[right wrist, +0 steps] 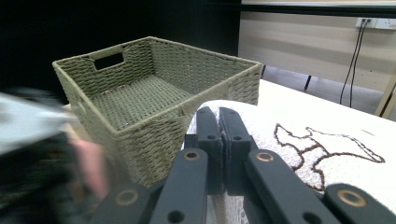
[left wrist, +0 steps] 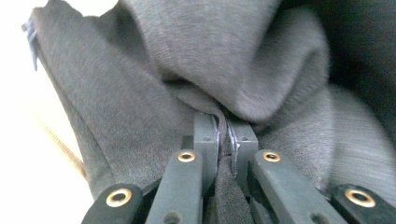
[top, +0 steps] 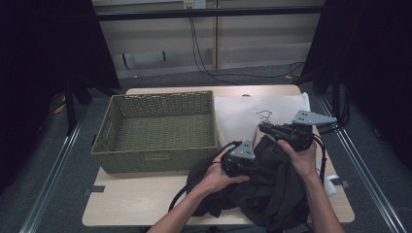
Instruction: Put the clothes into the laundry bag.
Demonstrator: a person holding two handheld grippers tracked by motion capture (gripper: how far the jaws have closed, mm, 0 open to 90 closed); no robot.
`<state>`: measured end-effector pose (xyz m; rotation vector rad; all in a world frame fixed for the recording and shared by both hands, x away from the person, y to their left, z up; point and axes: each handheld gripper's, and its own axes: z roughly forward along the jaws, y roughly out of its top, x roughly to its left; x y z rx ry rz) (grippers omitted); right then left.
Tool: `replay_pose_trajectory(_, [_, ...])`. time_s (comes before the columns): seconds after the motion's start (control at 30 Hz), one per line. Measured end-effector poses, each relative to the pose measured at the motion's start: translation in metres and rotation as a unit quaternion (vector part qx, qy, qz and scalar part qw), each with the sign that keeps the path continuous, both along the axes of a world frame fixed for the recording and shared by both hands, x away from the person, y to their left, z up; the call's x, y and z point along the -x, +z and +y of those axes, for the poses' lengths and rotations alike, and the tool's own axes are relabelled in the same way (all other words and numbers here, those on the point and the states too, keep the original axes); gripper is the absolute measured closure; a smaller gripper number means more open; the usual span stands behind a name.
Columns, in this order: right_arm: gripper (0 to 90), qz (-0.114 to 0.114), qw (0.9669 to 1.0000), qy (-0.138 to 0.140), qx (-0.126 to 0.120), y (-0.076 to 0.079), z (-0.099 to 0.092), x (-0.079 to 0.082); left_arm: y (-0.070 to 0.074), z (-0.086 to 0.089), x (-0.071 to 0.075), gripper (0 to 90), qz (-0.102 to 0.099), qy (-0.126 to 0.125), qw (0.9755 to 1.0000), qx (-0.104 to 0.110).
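A dark grey garment (top: 274, 187) lies bunched on the front right of the table. In the left gripper view the same garment (left wrist: 140, 102) shows close up, and my left gripper (left wrist: 225, 126) is shut on a raised fold of it. From above, the left gripper (top: 241, 162) sits low on the garment's left part. My right gripper (top: 266, 129) hangs at the garment's upper edge and points toward the basket. In its own view the right gripper (right wrist: 218, 114) has its jaws pressed together; no fabric shows between them.
A green woven basket (top: 158, 160) stands on the left half of the table, and also appears (right wrist: 140, 126) in the right gripper view. A white cloth (top: 243, 114) with a dark line drawing lies behind the garment. Bare tabletop (top: 136, 199) runs along the front left.
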<state>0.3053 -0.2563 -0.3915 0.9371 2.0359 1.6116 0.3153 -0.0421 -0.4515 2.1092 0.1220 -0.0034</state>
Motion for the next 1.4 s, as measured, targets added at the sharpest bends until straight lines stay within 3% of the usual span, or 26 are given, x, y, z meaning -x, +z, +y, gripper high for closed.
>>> replay_pose_trajectory(0.03, [89.0,0.0,1.0,0.0,0.0,0.0,0.0,0.0,0.0,0.0,0.0,85.0,0.0,0.0,1.0,0.0])
replay_pose_trajectory(0.13, [89.0,-0.007,1.0,0.001,0.005,0.005,0.001,0.005,0.0,0.001,-0.01,85.0,0.004,0.039,0.9992,0.004])
replay_pose_trajectory(0.17, [89.0,-0.011,0.9999,0.002,0.0,0.008,-0.001,0.008,0.003,0.002,-0.014,84.9,-0.007,0.057,0.9983,0.001])
replay_pose_trajectory(0.23, [89.0,-0.013,0.9999,0.001,0.001,0.011,-0.002,0.012,0.003,0.004,-0.018,84.9,-0.009,0.078,0.9969,0.004])
replay_pose_trajectory(0.3, [89.0,-0.013,0.9999,0.003,0.002,0.012,-0.002,0.014,0.003,0.005,-0.019,84.9,-0.009,0.091,0.9958,0.001])
replay_pose_trajectory(0.4, [89.0,-0.008,0.9998,0.002,0.016,0.01,-0.002,0.021,-0.002,0.005,-0.019,84.7,-0.006,0.092,0.9957,0.005])
replay_pose_trajectory(0.5, [89.0,0.004,0.9998,0.003,0.021,0.004,-0.005,0.027,-0.004,0.004,-0.018,83.9,-0.006,0.094,0.9955,-0.004])
replay_pose_trajectory(0.67, [89.1,0.031,0.9987,0.009,0.039,-0.019,-0.007,0.039,-0.001,0.009,-0.018,70.0,0.002,0.074,0.9969,0.027])
replay_pose_trajectory(0.73, [89.0,0.038,0.9987,0.003,0.034,-0.025,-0.012,0.039,0.004,0.015,-0.017,63.0,0.015,0.075,0.9958,0.05])
replay_pose_trajectory(0.83, [89.1,0.038,0.9988,0.001,0.032,-0.026,-0.013,0.037,0.013,0.026,-0.01,55.3,0.008,0.066,0.9956,0.066])
replay_pose_trajectory(0.93, [89.1,0.041,0.9986,0.0,0.034,-0.028,-0.011,0.035,0.025,0.042,-0.006,49.0,0.016,0.055,0.9936,0.097])
replay_pose_trajectory(1.03, [89.1,0.044,0.9985,-0.003,0.032,-0.03,-0.009,0.032,0.033,0.053,0.002,43.9,0.047,0.03,0.9918,0.115])
replay_pose_trajectory(1.07, [89.1,0.044,0.9985,-0.003,0.032,-0.03,-0.009,0.032,0.033,0.053,0.002,44.1,0.047,0.03,0.9918,0.115])
replay_pose_trajectory(1.1, [89.1,0.044,0.9985,-0.007,0.032,-0.031,-0.008,0.031,0.032,0.051,0.009,44.1,0.044,0.016,0.9944,0.095])
replay_pose_trajectory(1.13, [89.1,0.044,0.9985,-0.007,0.032,-0.031,-0.008,0.031,0.032,0.051,0.009,44.1,0.044,0.016,0.9944,0.095])
replay_pose_trajectory(1.17, [89.1,0.047,0.9984,-0.007,0.03,-0.033,-0.006,0.029,0.03,0.048,0.011,42.4,0.053,0.003,0.9951,0.084])
replay_pose_trajectory(1.2, [89.1,0.047,0.9985,-0.008,0.029,-0.035,-0.004,0.028,0.028,0.046,0.014,40.7,0.048,-0.001,0.996,0.075])
replay_pose_trajectory(1.23, [89.1,0.047,0.9985,-0.008,0.029,-0.035,-0.004,0.028,0.027,0.043,0.019,40.7,0.041,-0.005,0.9961,0.078])
replay_pose_trajectory(1.27, [89.1,0.049,0.9983,-0.006,0.031,-0.037,0.001,0.025,0.025,0.04,0.026,40.3,0.041,-0.023,0.9938,0.1])
replay_pose_trajectory(1.3, [89.1,0.049,0.9983,-0.006,0.032,-0.038,0.002,0.024,0.024,0.037,0.029,38.3,0.046,-0.034,0.9924,0.109])
replay_pose_trajectory(1.4, [89.1,0.052,0.9981,-0.005,0.034,-0.039,0.004,0.023,0.022,0.03,0.034,32.6,0.038,-0.04,0.9926,0.108])
